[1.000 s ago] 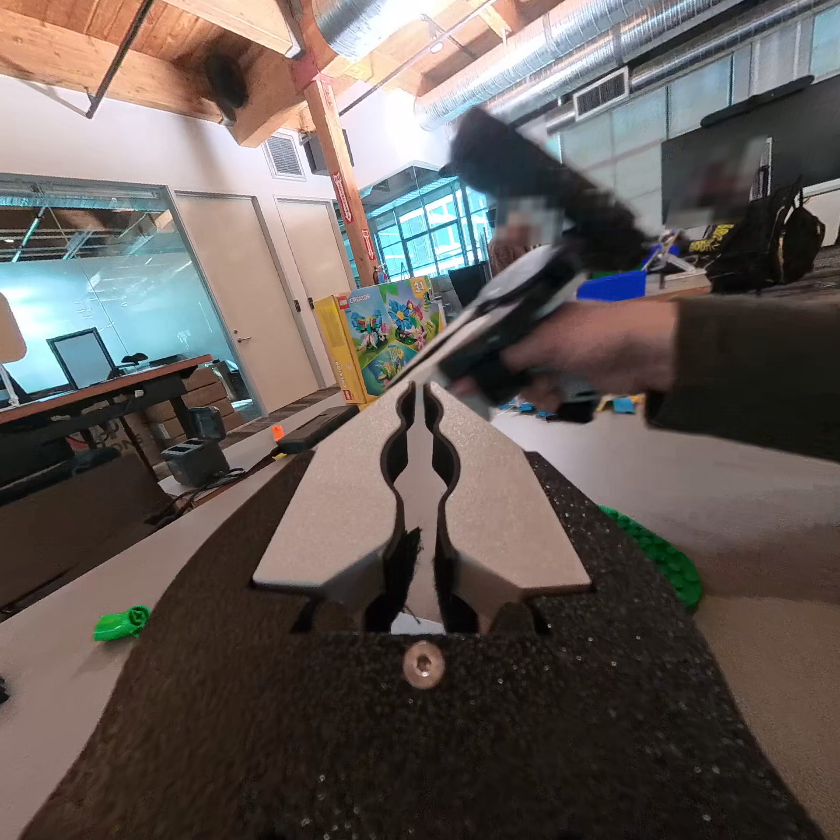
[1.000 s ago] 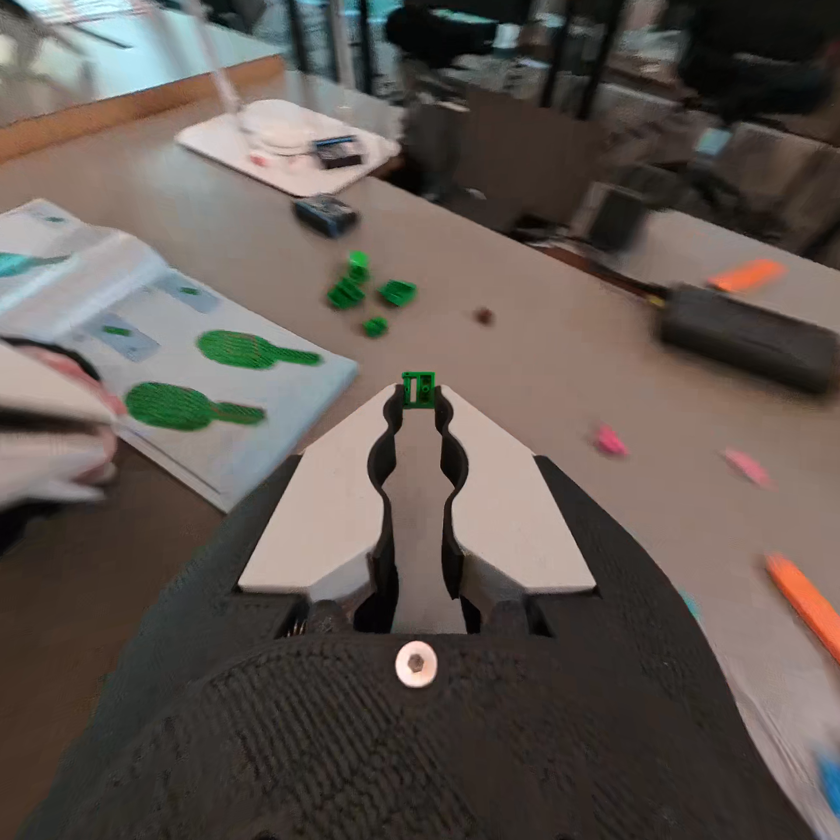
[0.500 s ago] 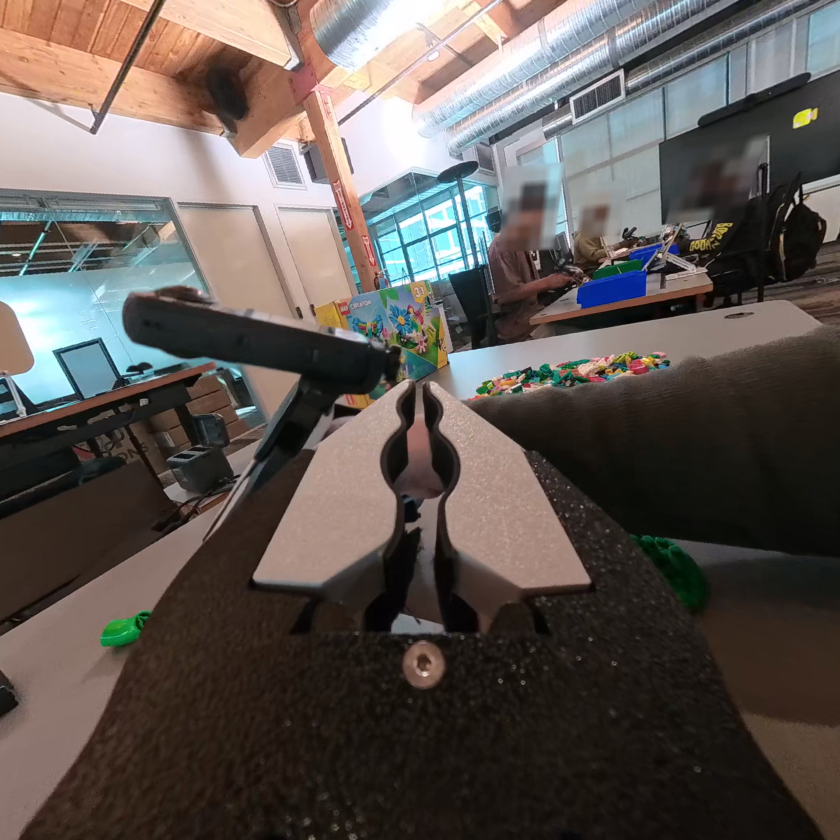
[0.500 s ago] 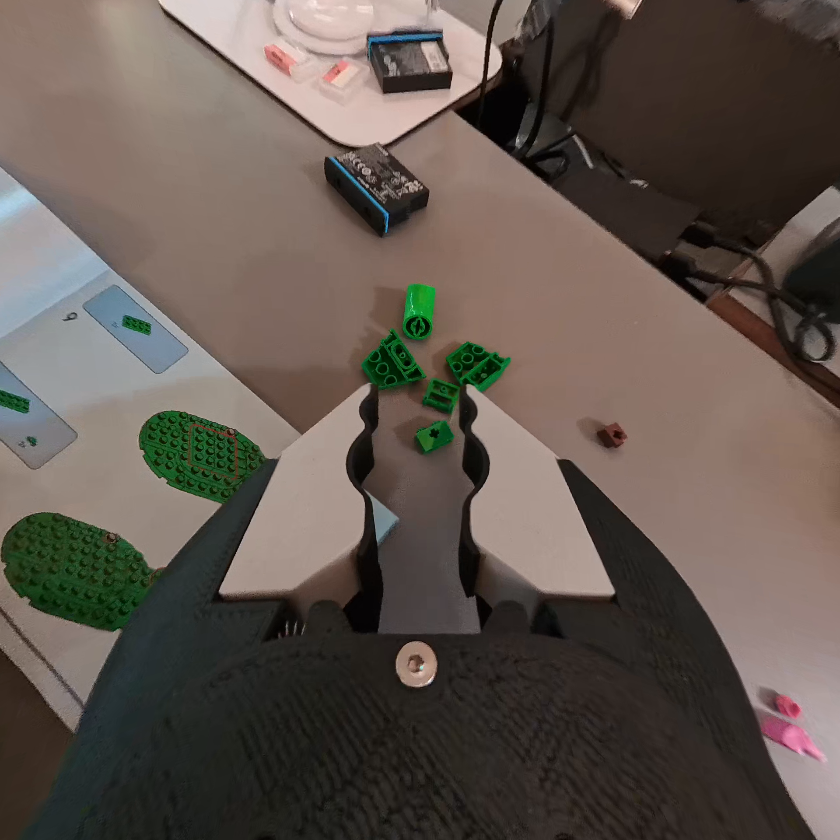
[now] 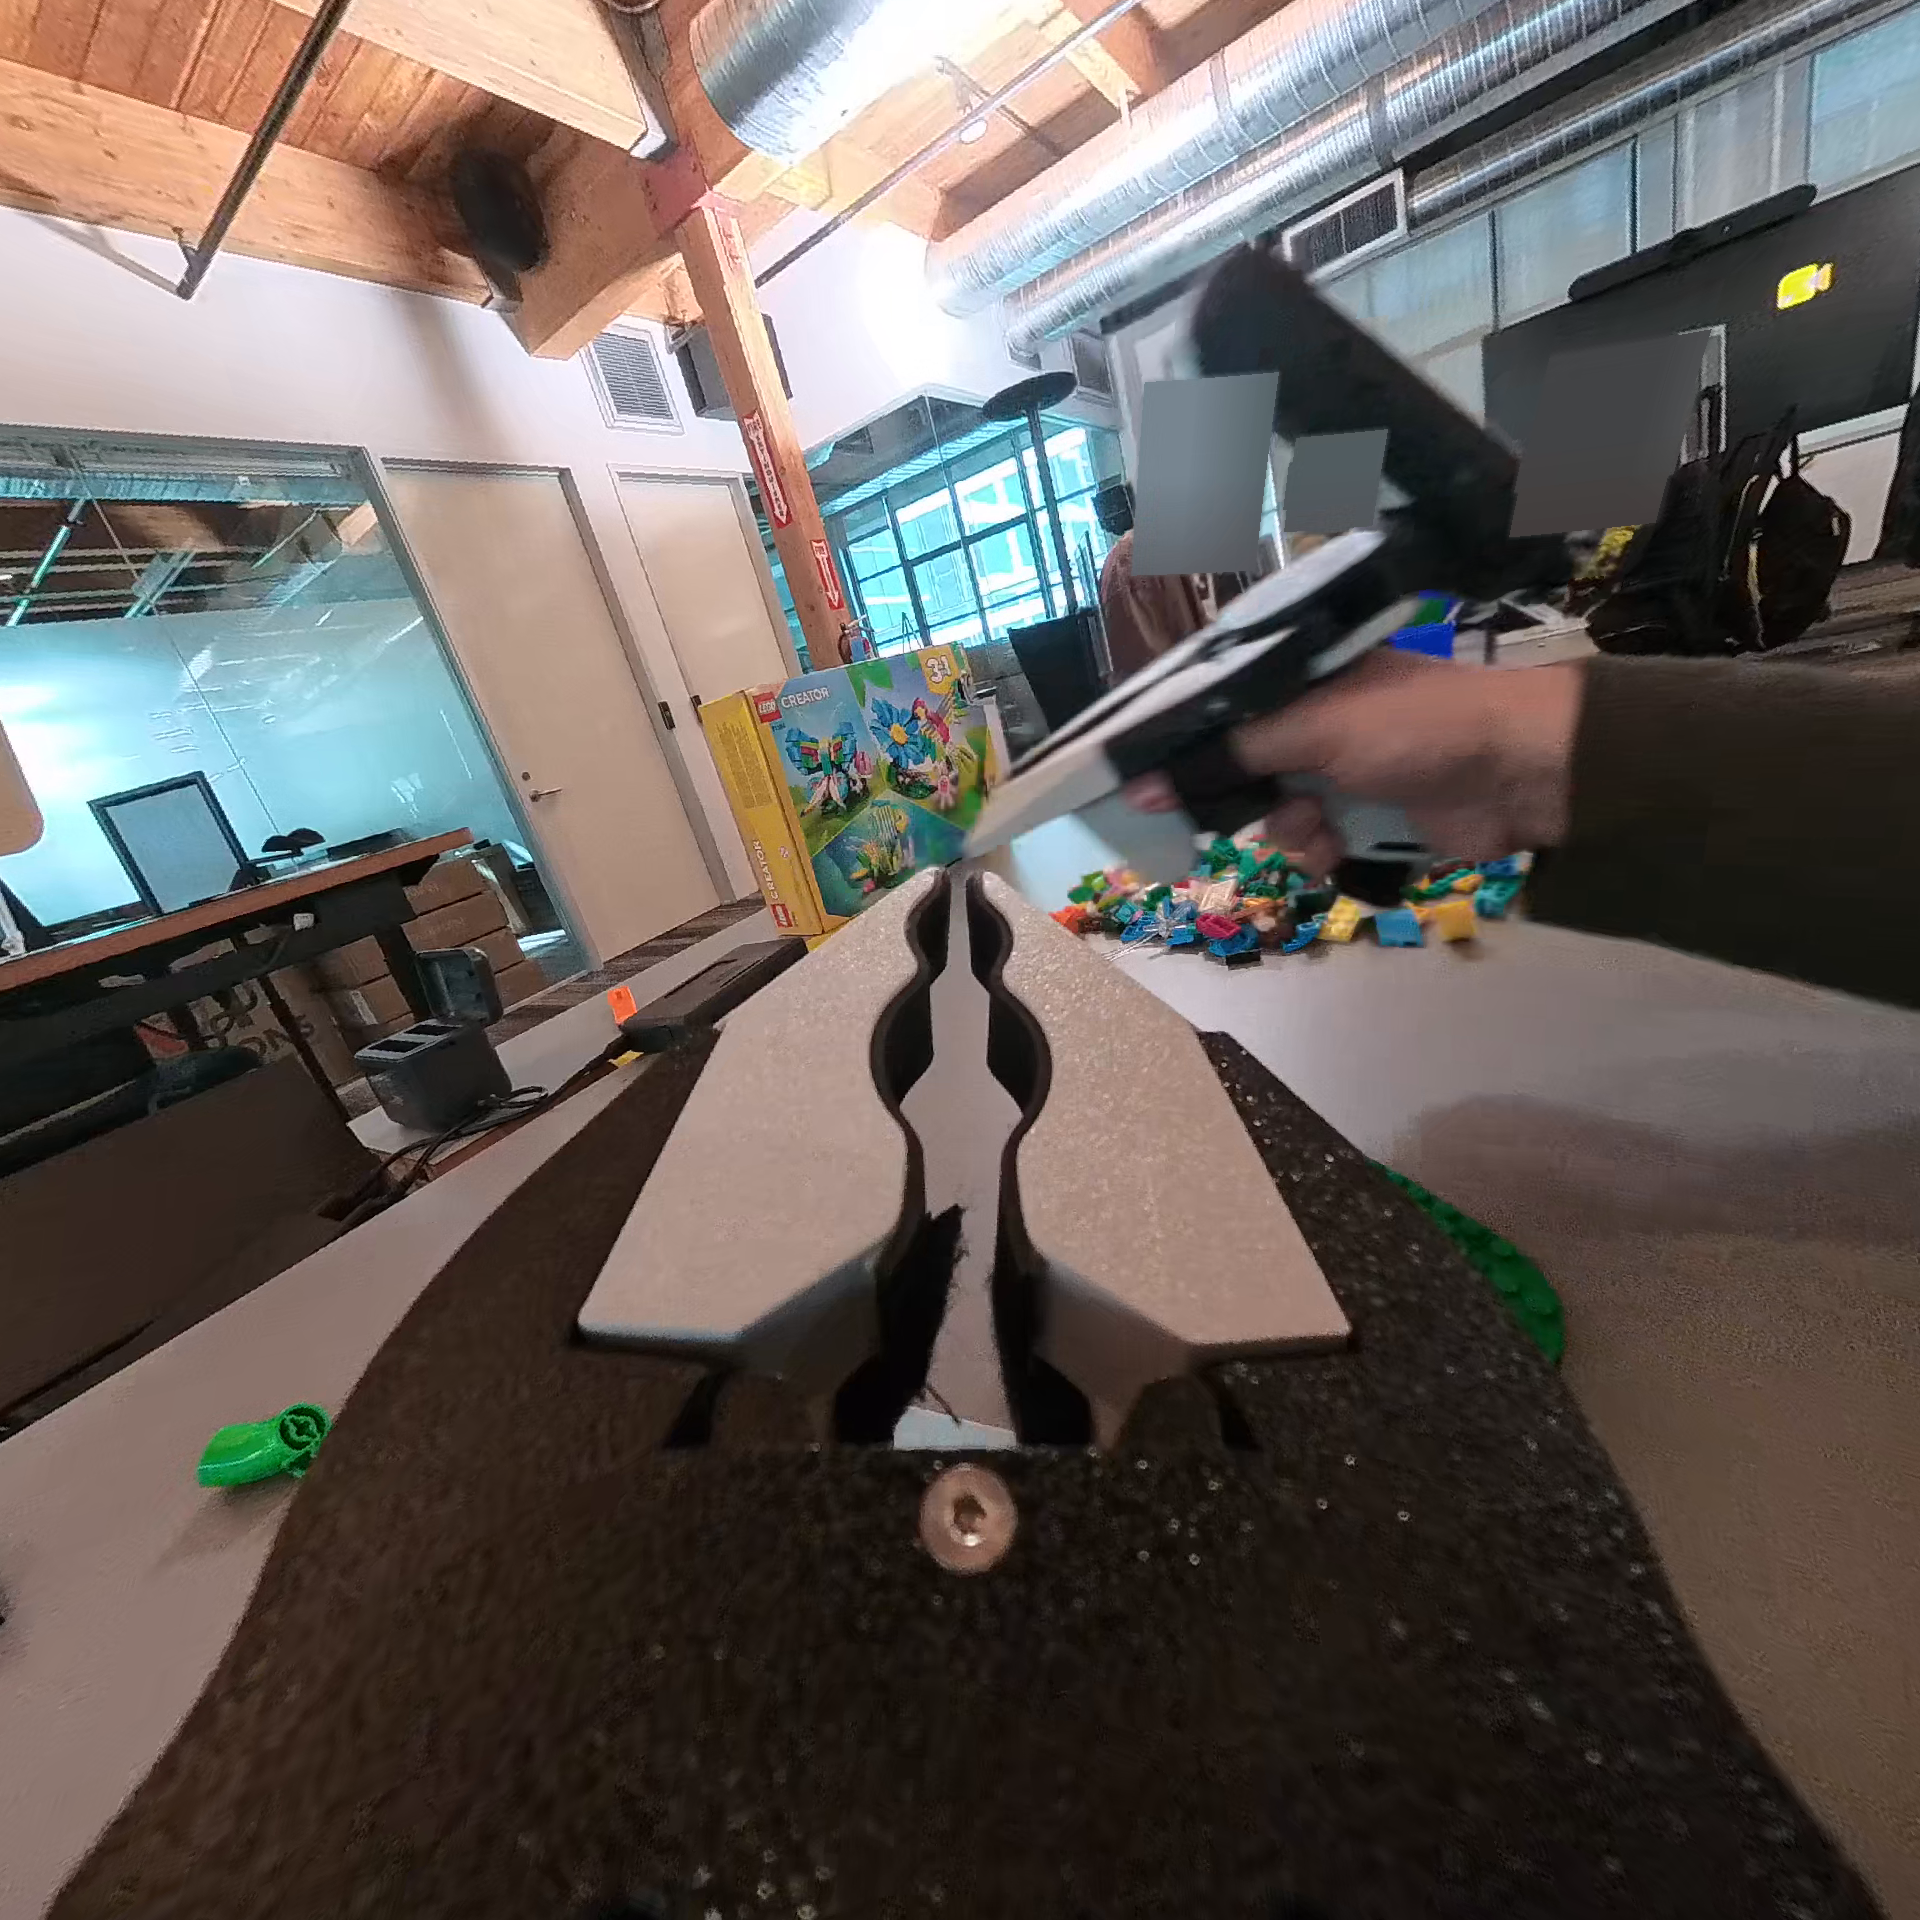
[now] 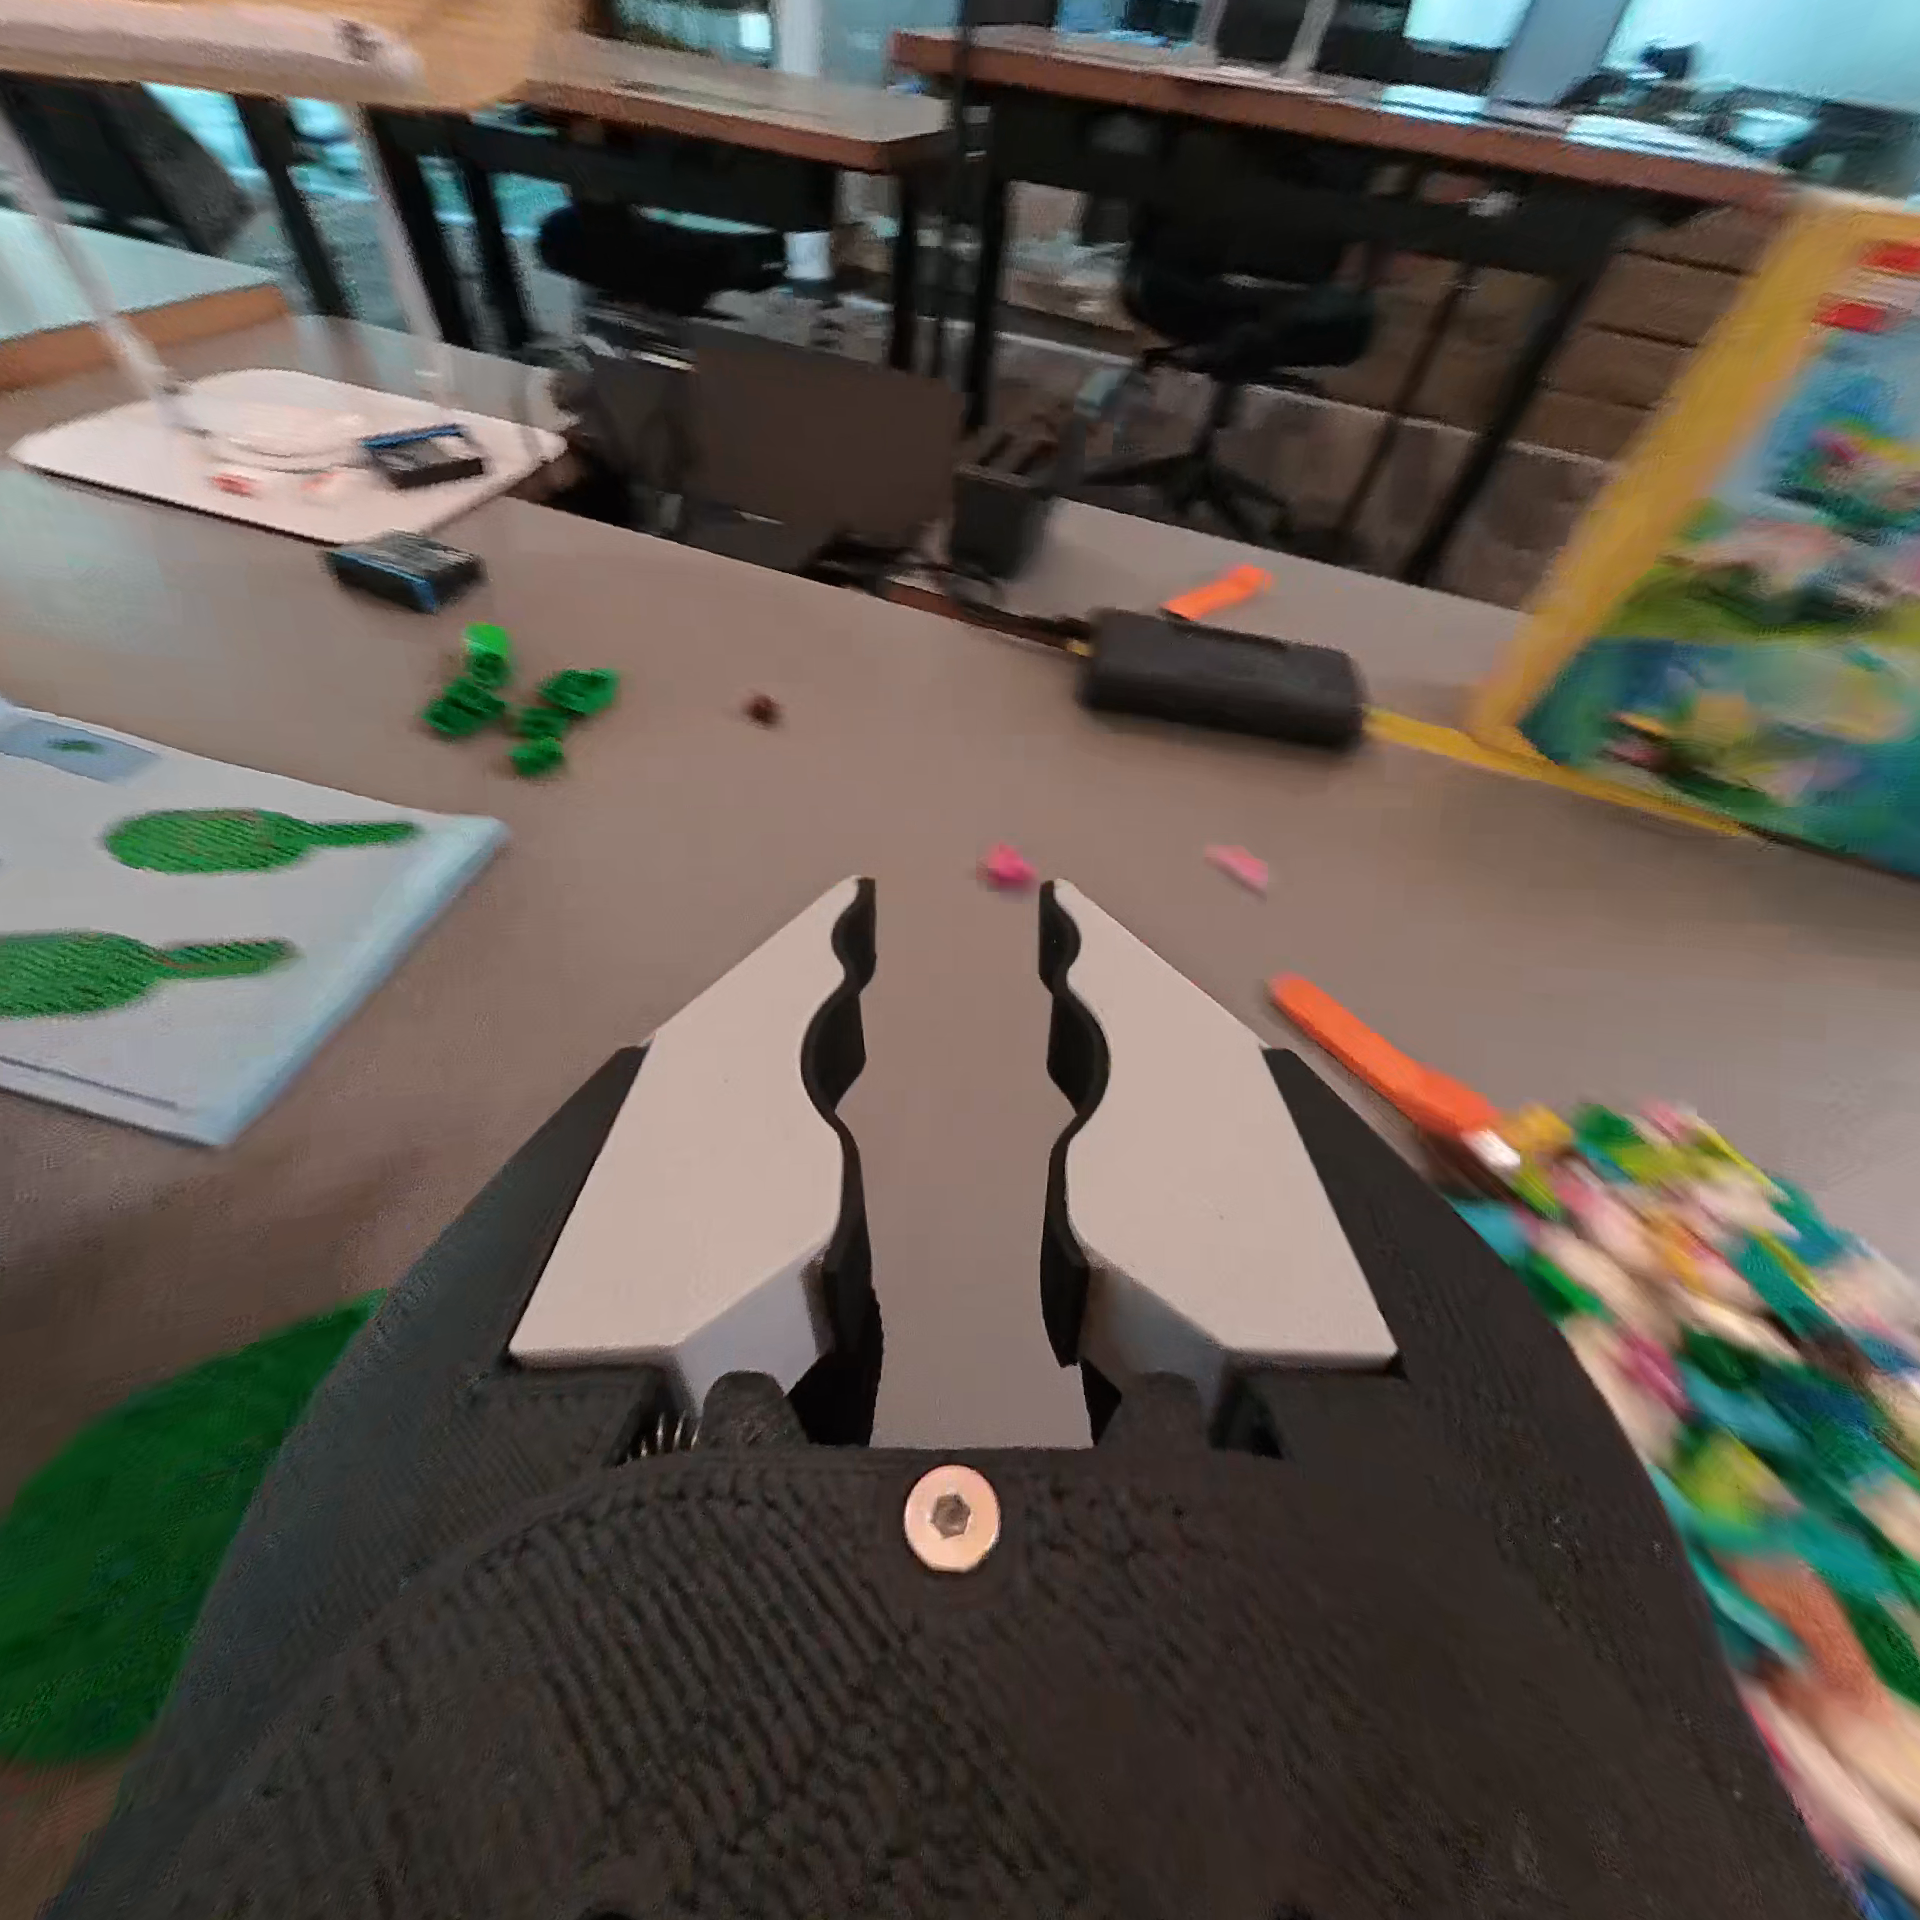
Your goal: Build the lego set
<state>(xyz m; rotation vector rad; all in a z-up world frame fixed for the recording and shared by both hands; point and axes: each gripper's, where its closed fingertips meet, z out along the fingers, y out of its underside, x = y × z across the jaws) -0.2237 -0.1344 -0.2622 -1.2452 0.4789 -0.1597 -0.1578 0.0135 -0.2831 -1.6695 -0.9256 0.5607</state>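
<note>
My left gripper [image 5: 957, 879] is shut with nothing between its tips, and rests low over the grey table [image 5: 1558, 1039]. A green baseplate [image 5: 1507, 1278] lies to its right; it also shows at the lower left of the right wrist view [image 6: 135, 1538]. My right gripper [image 6: 956, 894] is open and empty above the table. It also shows in the left wrist view [image 5: 997, 831], held in a hand above a pile of mixed bricks [image 5: 1278, 914]. Several small green bricks [image 6: 520, 696] lie far left of it. The open instruction booklet [image 6: 208, 914] lies on the left.
The set's box [image 6: 1766, 623] stands at the far right. A black case [image 6: 1221, 675], an orange separator tool [image 6: 1371, 1060], pink pieces [image 6: 1008, 865] and a small brown piece [image 6: 764, 709] lie ahead. The brick pile [image 6: 1714, 1351] is at the right. Some 15 cm of space lies between my two pairs of fingers. To reach the black case [image 6: 1221, 675] in a straight line is about 25 cm for my right fingers, about 40 cm for my left.
My right gripper held a small green brick a second ago, opened over the green pieces and left it there. It has since swung right toward the brick pile. My left gripper stayed shut and still.
</note>
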